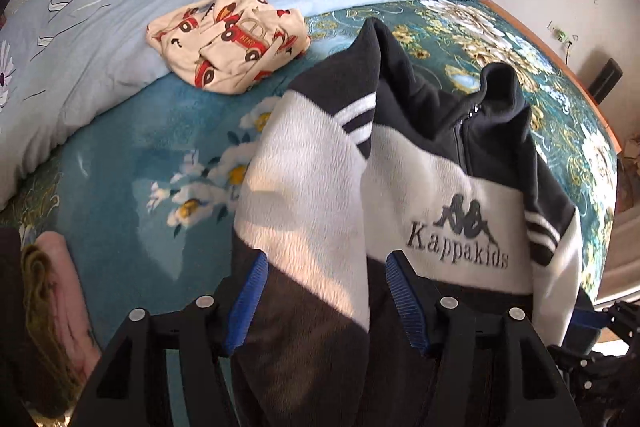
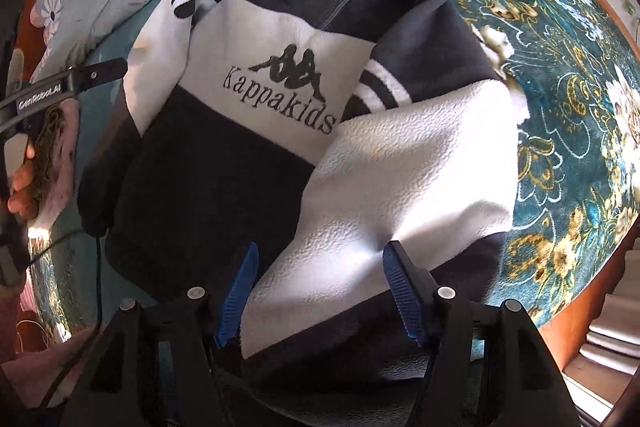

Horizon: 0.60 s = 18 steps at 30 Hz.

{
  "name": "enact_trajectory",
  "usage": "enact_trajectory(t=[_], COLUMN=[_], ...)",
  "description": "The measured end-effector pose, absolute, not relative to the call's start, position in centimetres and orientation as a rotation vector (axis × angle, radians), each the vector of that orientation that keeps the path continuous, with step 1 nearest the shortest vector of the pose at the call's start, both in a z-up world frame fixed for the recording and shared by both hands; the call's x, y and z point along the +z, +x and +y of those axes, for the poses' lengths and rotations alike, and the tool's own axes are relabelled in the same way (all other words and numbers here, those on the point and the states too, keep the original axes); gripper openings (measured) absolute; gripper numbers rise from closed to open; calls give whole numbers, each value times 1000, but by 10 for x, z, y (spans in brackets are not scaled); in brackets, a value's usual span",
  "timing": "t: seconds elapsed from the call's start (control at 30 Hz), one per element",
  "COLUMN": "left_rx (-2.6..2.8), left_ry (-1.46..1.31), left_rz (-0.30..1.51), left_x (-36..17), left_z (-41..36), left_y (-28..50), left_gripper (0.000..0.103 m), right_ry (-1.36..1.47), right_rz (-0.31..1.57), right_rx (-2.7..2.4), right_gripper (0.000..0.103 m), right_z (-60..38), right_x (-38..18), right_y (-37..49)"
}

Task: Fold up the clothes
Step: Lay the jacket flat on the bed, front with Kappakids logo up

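The left gripper stands with jaws wide apart around a sleeve of the Kappakids fleece pullover. The right gripper likewise gapes over the other white sleeve, clamping nothing.

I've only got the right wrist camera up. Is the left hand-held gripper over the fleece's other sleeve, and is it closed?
Observer: It's over it but not closed. In the left wrist view, the left hand-held gripper is open, and the sleeve of the Kappakids fleece pullover lies between its pads.
Operator: I can see a sliver of car print past the collar. What is it?
Observer: It's a folded cream garment with red cars. It lies on the bed against the light-blue daisy quilt, apart from the pullover.
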State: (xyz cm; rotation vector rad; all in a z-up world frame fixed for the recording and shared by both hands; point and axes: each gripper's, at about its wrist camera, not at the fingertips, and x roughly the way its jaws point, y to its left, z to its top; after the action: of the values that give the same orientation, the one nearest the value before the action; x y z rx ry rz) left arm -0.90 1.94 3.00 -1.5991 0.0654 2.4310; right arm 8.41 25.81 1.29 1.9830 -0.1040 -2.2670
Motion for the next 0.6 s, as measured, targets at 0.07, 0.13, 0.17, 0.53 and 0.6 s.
enact_trajectory(t=[0.07, 0.13, 0.17, 0.53, 0.6], left_rx=[2414, 2414, 2420, 2388, 2369], left_ry=[-1628, -1653, -1665, -1663, -1664], left_rz=[76, 65, 53, -10, -23], left_x=[24, 22, 21, 22, 19], left_z=[14, 9, 7, -1, -1], left_y=[0, 3, 4, 6, 6], left_gripper=[66, 66, 66, 66, 66], right_ry=[2025, 2060, 2077, 2099, 2097], right_rz=[-49, 14, 34, 71, 95], right_rx=[-2255, -2247, -2239, -2425, -2476], right_gripper=[66, 66, 66, 7, 7], right_z=[250, 242, 240, 289, 310], right_x=[6, -1, -5, 19, 33], right_y=[88, 93, 96, 110, 109])
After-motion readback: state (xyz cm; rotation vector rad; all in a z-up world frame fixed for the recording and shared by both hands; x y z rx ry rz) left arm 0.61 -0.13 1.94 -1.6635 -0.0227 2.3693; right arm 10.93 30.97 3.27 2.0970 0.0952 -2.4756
